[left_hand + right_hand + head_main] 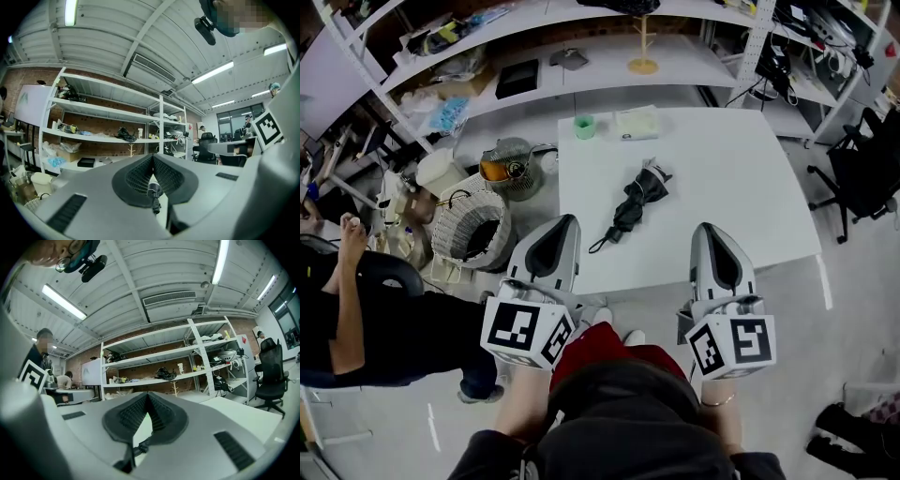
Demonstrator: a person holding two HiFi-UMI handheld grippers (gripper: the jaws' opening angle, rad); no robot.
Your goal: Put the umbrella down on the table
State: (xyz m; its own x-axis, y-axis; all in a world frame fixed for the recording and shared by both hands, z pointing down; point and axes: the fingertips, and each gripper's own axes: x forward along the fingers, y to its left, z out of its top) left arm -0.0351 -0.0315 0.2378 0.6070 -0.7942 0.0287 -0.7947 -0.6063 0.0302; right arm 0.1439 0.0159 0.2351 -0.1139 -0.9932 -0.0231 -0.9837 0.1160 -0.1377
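Observation:
A folded black umbrella lies flat on the white table, its wrist strap trailing toward the front edge. My left gripper hovers over the table's front left corner, shut and empty, a little short of the strap. My right gripper hangs over the front edge to the right of the umbrella, also shut with nothing in it. In the left gripper view the jaws meet, and the umbrella shows below them. In the right gripper view the closed jaws frame the umbrella's strap.
A green roll and a pale packet sit at the table's far edge. A wicker basket and clutter stand left of the table. White shelves run behind, an office chair is at right, a seated person at left.

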